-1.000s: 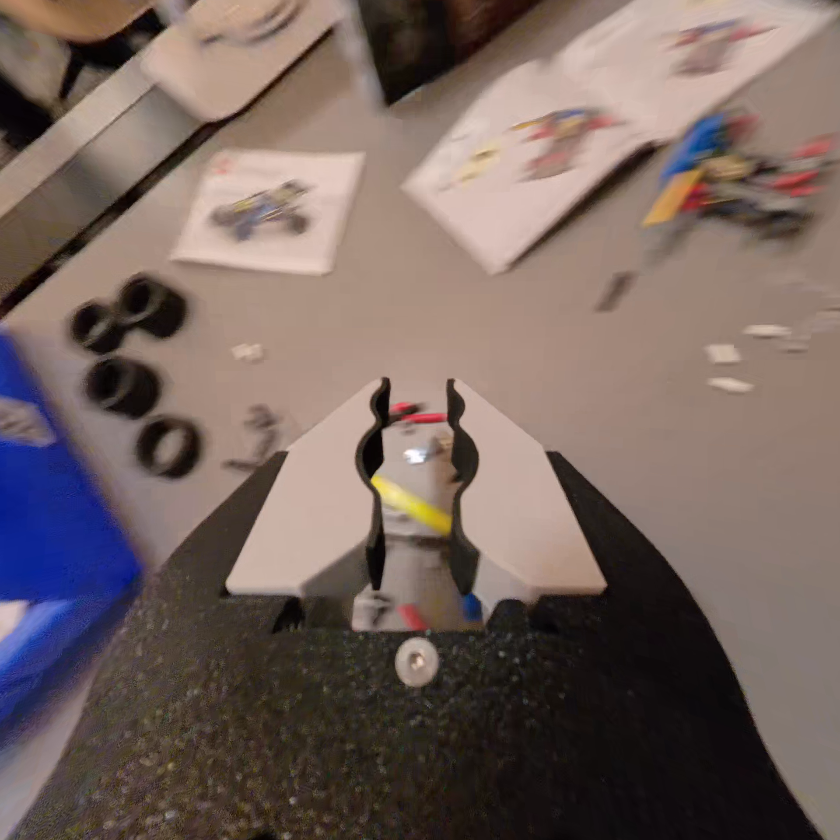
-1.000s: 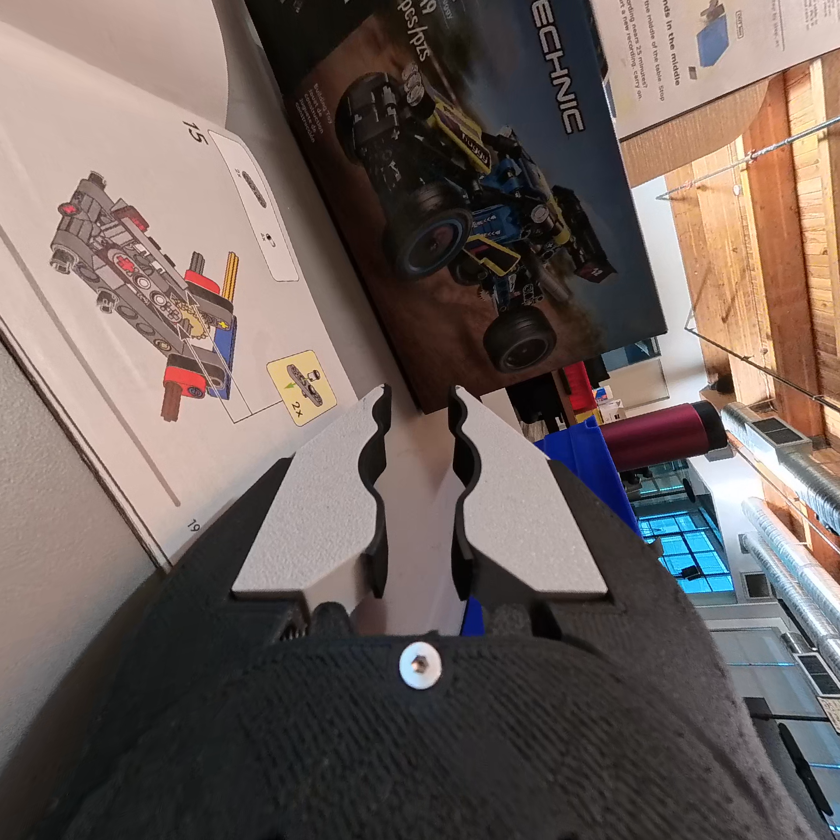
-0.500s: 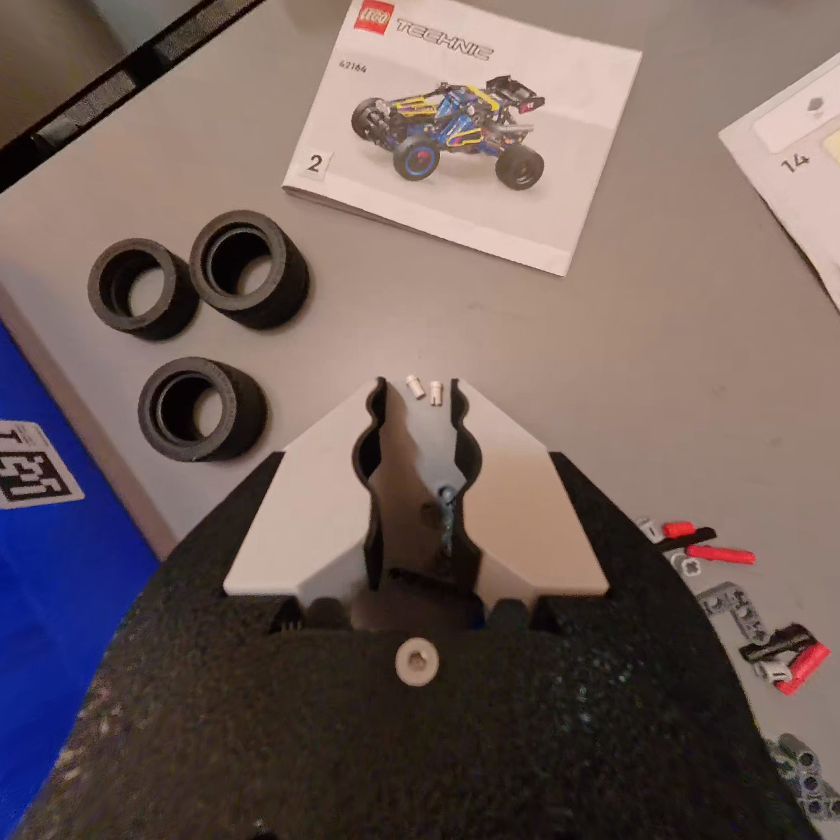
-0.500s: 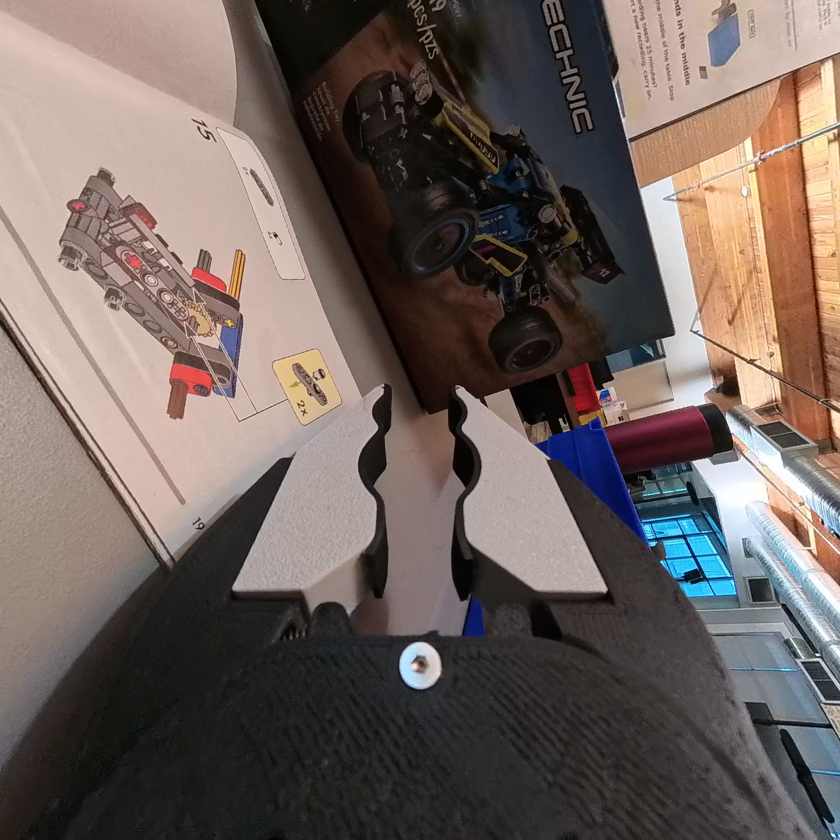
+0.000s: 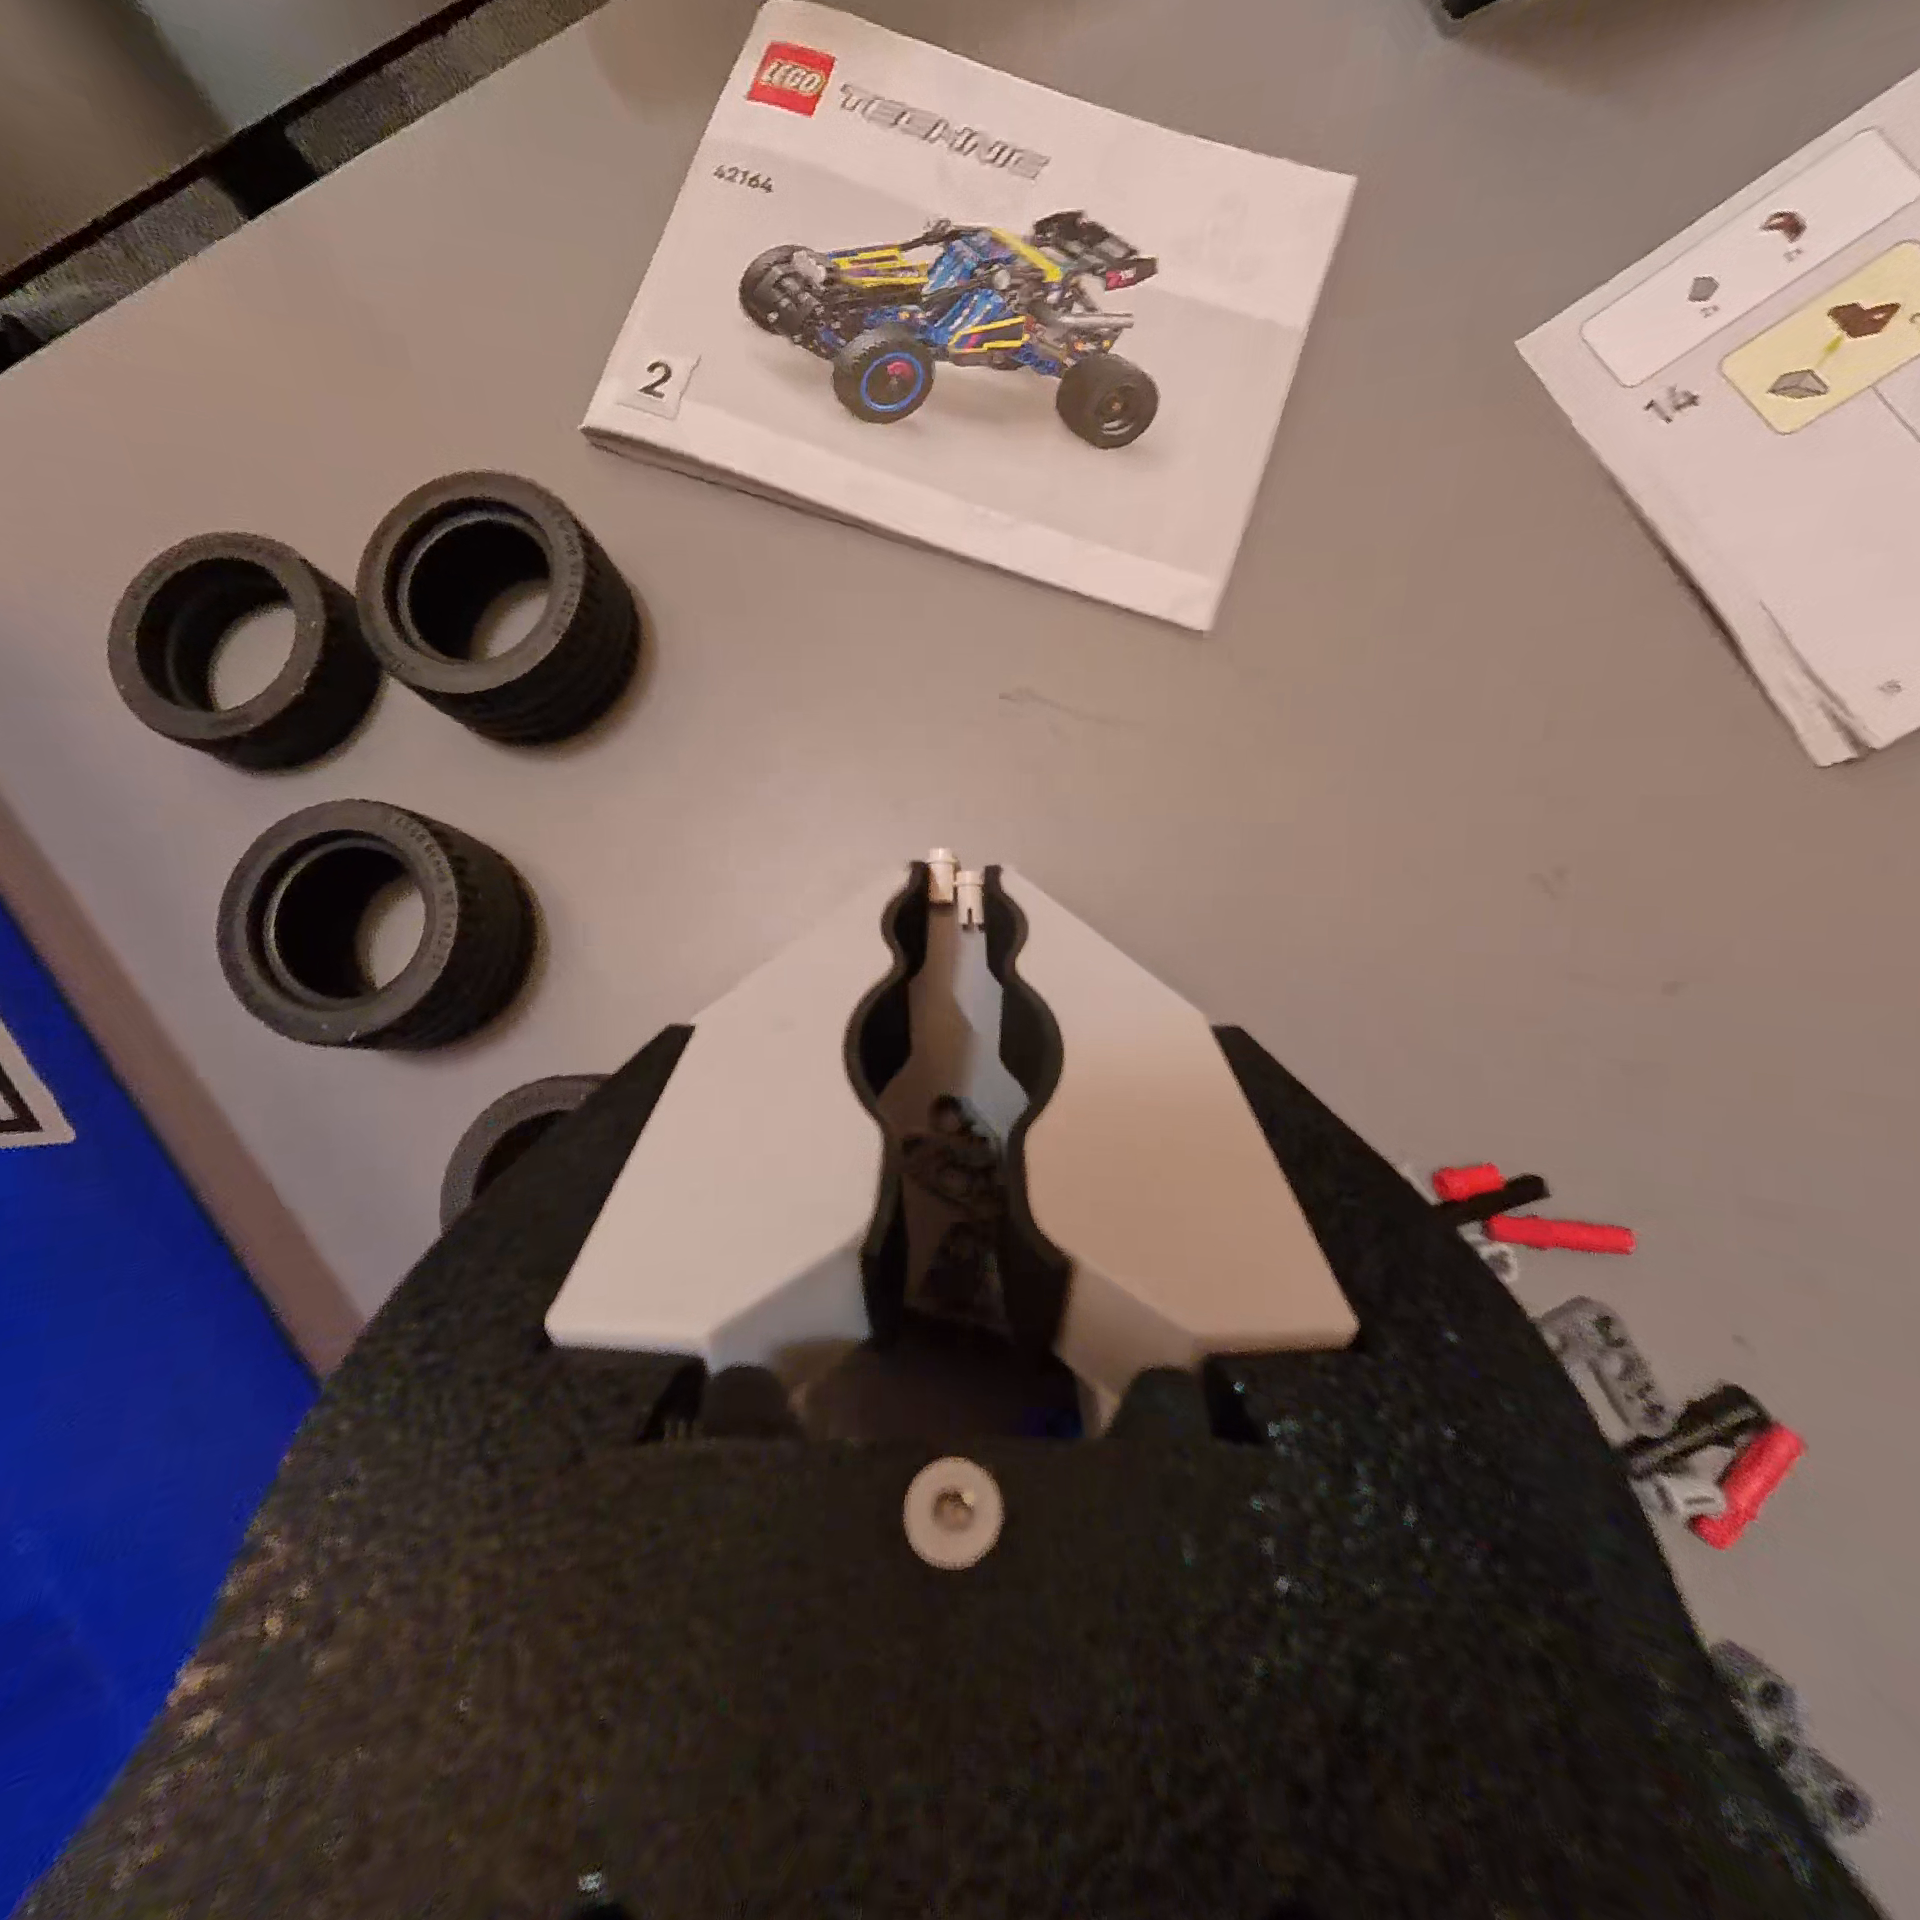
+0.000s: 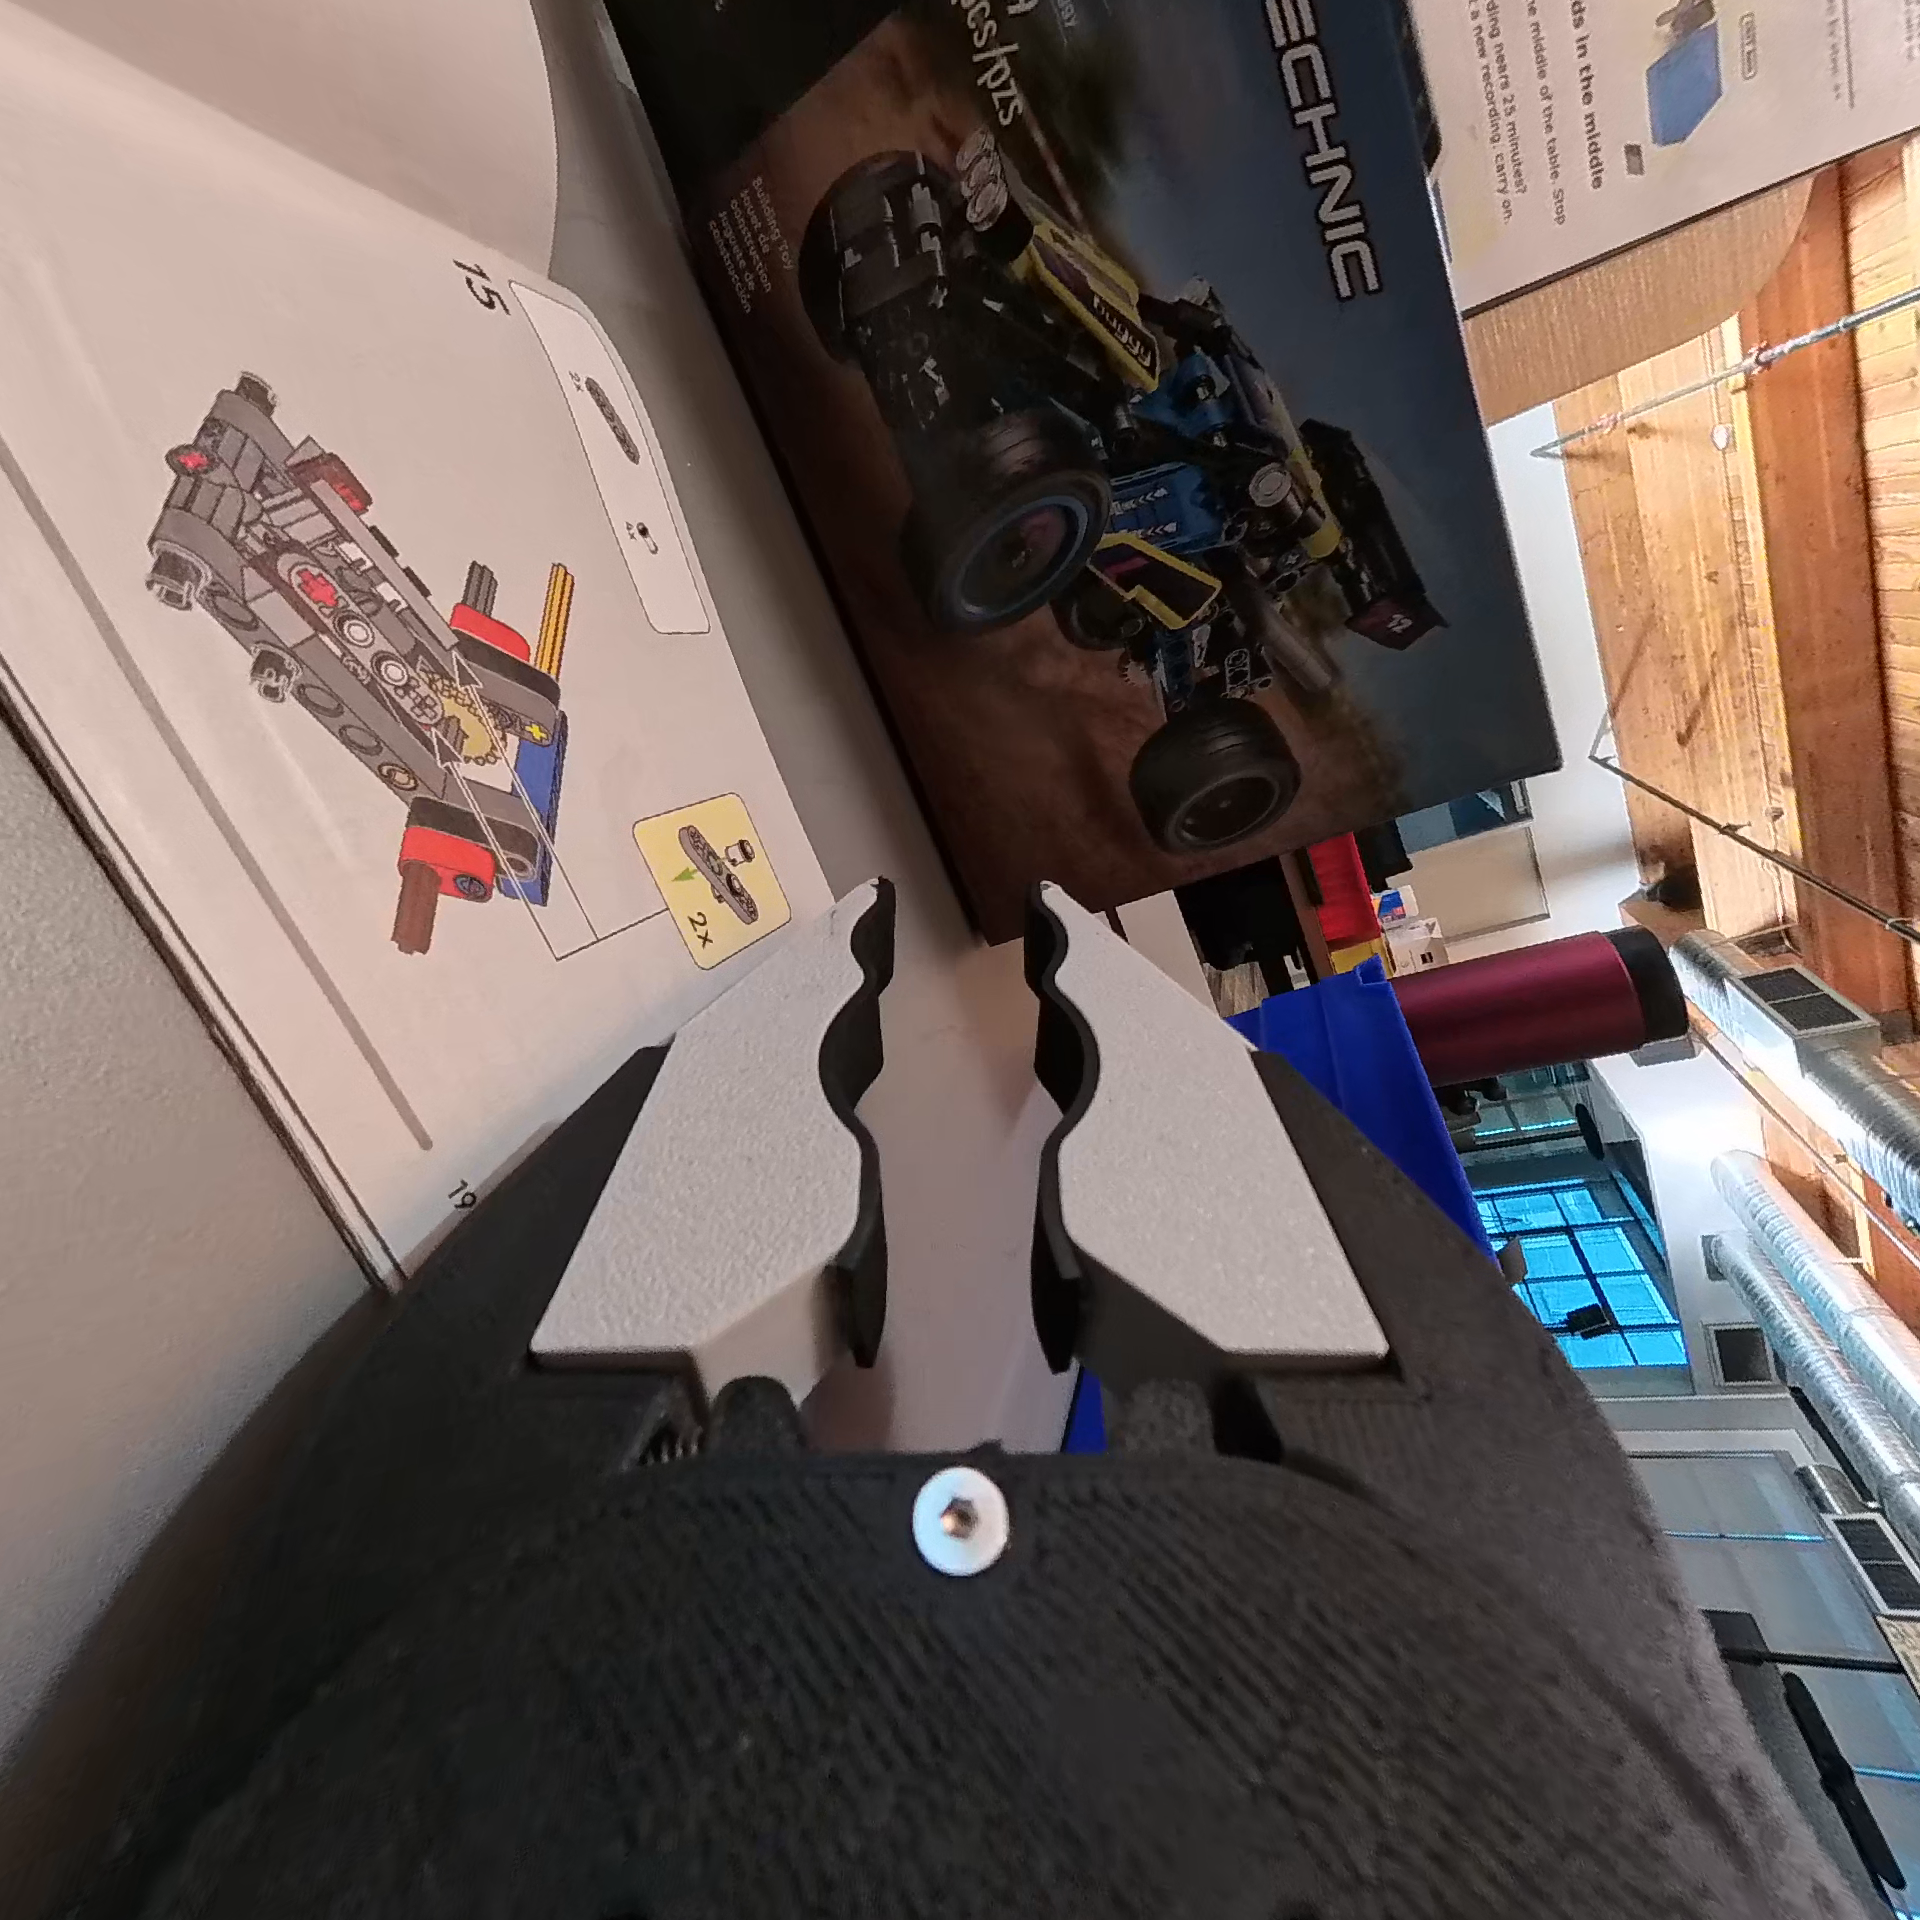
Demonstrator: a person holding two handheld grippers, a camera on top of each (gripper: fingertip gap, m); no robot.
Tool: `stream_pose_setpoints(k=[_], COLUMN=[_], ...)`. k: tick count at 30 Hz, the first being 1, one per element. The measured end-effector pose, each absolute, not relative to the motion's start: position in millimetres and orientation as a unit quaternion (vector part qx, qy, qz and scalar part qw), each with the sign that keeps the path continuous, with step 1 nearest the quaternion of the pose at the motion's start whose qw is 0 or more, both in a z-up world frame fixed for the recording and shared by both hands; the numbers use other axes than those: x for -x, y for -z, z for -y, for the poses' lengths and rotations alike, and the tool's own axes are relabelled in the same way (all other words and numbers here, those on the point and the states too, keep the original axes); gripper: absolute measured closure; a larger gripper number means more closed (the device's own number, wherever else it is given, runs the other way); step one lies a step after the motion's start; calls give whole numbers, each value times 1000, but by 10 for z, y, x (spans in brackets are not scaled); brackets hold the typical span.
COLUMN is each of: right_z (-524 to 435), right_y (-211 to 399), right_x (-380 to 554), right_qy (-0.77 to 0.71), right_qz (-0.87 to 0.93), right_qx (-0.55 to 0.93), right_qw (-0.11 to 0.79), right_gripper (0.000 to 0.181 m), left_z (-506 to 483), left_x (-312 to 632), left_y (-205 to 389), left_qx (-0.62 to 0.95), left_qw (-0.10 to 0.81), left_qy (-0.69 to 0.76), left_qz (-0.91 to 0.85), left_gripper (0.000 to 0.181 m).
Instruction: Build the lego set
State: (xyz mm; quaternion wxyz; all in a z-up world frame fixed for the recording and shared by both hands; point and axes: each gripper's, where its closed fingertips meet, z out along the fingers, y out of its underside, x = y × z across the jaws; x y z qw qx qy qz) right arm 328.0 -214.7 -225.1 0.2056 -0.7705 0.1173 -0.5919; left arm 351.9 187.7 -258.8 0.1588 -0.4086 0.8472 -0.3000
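Two small white pins (image 5: 956, 883) lie side by side on the grey table (image 5: 1351, 883). My left gripper (image 5: 954, 871) is low over them, its jaws narrowly open with both pins between the tips; I cannot tell if the tips touch them. Loose red, black and grey pieces (image 5: 1527, 1216) lie to its right, with more (image 5: 1704, 1455) nearer me. My right gripper (image 6: 961, 894) is open and empty. It is tilted on its side next to the open instruction booklet (image 6: 364, 623), pointing towards the set's box (image 6: 1091, 468).
Three black tyres (image 5: 488, 613) stand to the left and a fourth (image 5: 509, 1132) is half hidden by my left gripper. A closed booklet (image 5: 935, 312) lies ahead and the open booklet (image 5: 1766, 468) to the right. A blue bin (image 5: 104, 1455) is at the left edge. My right fingertips sit around 40 cm from my left ones.
My left gripper swung left away from the coloured parts, came down onto the two white pins, and its jaws narrowed. The right gripper hardly moved.
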Motion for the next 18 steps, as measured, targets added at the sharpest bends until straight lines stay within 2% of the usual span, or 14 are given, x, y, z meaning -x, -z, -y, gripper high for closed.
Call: stream_pose_setpoints(k=[6,13,18], right_z=[2149,2144,2145], right_y=[2248,2255,2257], right_x=[-3279,-3279,-3279], right_qy=[592,591,591], right_qz=[-118,-117,-116], right_qx=[770,771,772], right_qw=[206,205,204], right_gripper=[159,159,159], left_z=[-1254,-966,-530], left_x=[-2929,-2216,-1744], left_y=[2159,2231,2366], left_qx=[324,299,209], left_qw=[142,124,108], left_qy=[384,403,420], left_qz=[-853,-856,-876], left_gripper=[173,173,173])
